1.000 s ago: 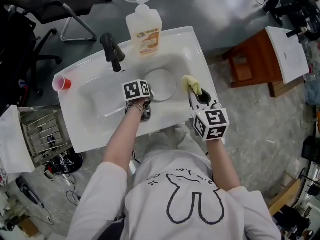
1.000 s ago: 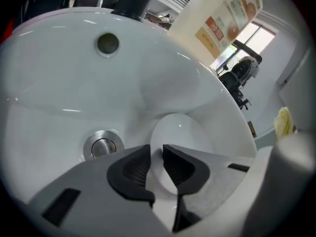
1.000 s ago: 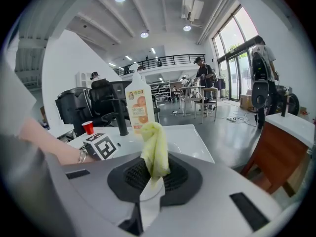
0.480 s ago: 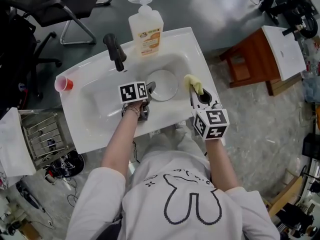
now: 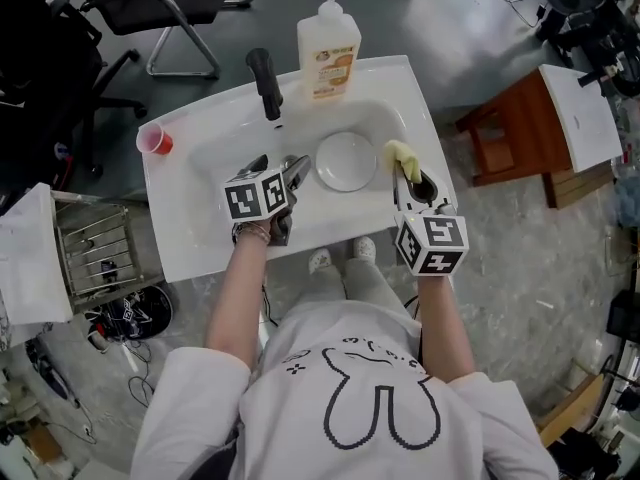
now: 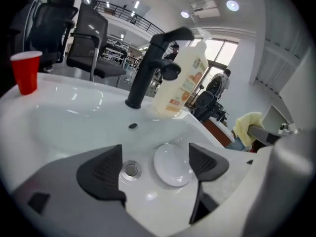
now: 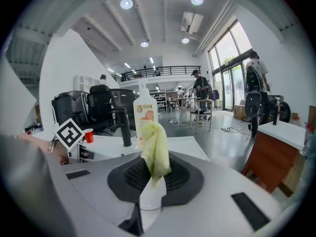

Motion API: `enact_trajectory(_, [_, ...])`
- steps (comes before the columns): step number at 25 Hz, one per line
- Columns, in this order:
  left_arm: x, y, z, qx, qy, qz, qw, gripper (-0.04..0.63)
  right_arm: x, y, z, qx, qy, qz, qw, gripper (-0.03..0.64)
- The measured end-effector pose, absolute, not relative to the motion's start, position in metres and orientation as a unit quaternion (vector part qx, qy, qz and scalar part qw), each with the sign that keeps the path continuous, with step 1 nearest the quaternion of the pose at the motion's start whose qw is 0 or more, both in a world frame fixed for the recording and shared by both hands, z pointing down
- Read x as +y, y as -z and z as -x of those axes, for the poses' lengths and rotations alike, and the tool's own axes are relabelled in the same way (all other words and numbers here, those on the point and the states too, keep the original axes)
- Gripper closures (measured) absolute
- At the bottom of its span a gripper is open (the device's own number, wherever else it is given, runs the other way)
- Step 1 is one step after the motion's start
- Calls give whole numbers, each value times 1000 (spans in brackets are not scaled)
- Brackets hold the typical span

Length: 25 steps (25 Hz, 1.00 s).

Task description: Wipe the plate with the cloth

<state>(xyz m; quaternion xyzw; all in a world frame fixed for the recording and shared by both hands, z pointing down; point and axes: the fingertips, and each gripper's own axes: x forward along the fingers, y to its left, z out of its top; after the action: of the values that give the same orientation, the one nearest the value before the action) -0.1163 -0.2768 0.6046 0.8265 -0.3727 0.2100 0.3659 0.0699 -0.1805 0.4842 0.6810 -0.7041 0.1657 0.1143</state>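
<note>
A round white plate (image 5: 345, 160) lies flat in the basin of the white sink (image 5: 190, 238), beside the drain (image 6: 131, 170). My left gripper (image 5: 277, 166) hovers above the basin just left of the plate. Its jaws are opening, and nothing is between them; in the left gripper view the plate (image 6: 173, 165) shows below and beyond the gripper (image 6: 155, 164). My right gripper (image 5: 405, 170) sits over the sink's right rim, shut on a yellow cloth (image 5: 402, 156). The cloth (image 7: 155, 149) sticks up from the right gripper's (image 7: 155, 174) pads.
A black faucet (image 5: 266, 83) and a soap pump bottle (image 5: 328, 43) stand at the sink's back rim, and a red cup (image 5: 155, 141) at its left corner. A wire rack (image 5: 95, 258) is left of the sink; a wooden stool (image 5: 510, 118) is at the right.
My left gripper has opened, lifted off the plate's left edge and drawn back to the left. The plate stays in the basin. The right gripper still holds the cloth and rose slightly.
</note>
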Motion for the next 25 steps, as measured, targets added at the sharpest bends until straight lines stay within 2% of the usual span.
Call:
enact_trajectory(4, [-272,-570,129,-391,-189,-846,310,184,-182,-461,-63,-727,-145,-665,92,569])
enact_trajectory(9, [-264,-513,137,-415,-148,-868,227,186,-186,-426,-51,-758,-96,-638,97,569])
enact_trajectory(18, [-238,-400,134,-437,-62,-896,41,186,-177,-363,-45,-778,11,-618,112,568])
enact_trajectory(25, [-237,-330,139,-443,-38,-894,-59,187,-181,-316,-53,-775,60,-623,87,568])
